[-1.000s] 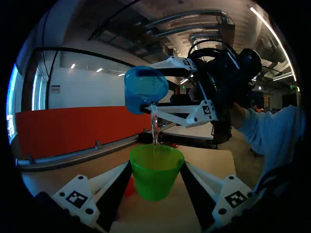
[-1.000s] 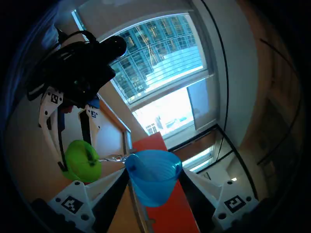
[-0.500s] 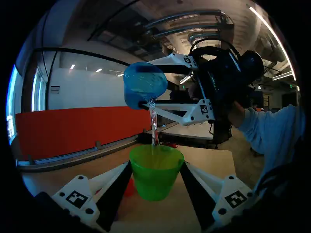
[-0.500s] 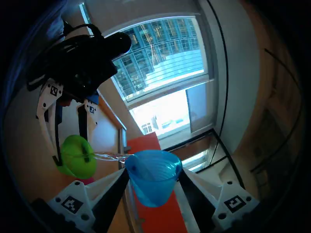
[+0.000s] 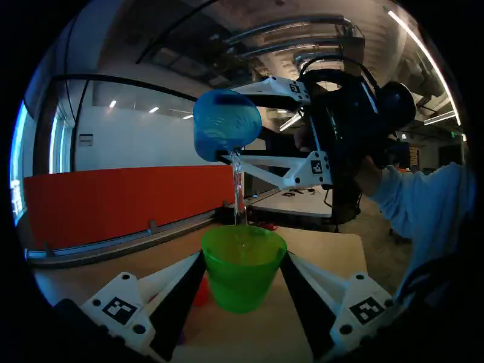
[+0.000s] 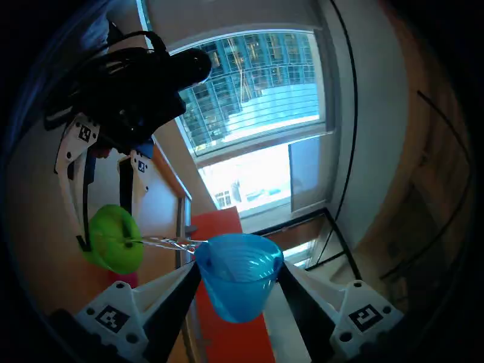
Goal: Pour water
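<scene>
My left gripper (image 5: 242, 281) is shut on a green cup (image 5: 243, 266) that stands upright above a pale wooden table (image 5: 327, 248). Above it, the right gripper (image 5: 242, 130) holds a blue cup (image 5: 225, 126) tipped over, and a thin stream of water (image 5: 236, 190) falls from its lip into the green cup. In the right gripper view, my right gripper (image 6: 239, 284) is shut on the blue cup (image 6: 238, 279), water (image 6: 166, 243) runs from its rim toward the green cup (image 6: 111, 238), and the left gripper (image 6: 109, 233) holds that cup.
A person's sleeve (image 5: 423, 206) and hand hold the right gripper at the right. An orange wall panel (image 5: 115, 199) runs behind the table. A small red object (image 5: 201, 291) lies on the table beside the green cup. A large window (image 6: 260, 121) is behind the blue cup.
The blue cup has tipped a little further and the water keeps pouring into the green cup. The green cup has stayed in place.
</scene>
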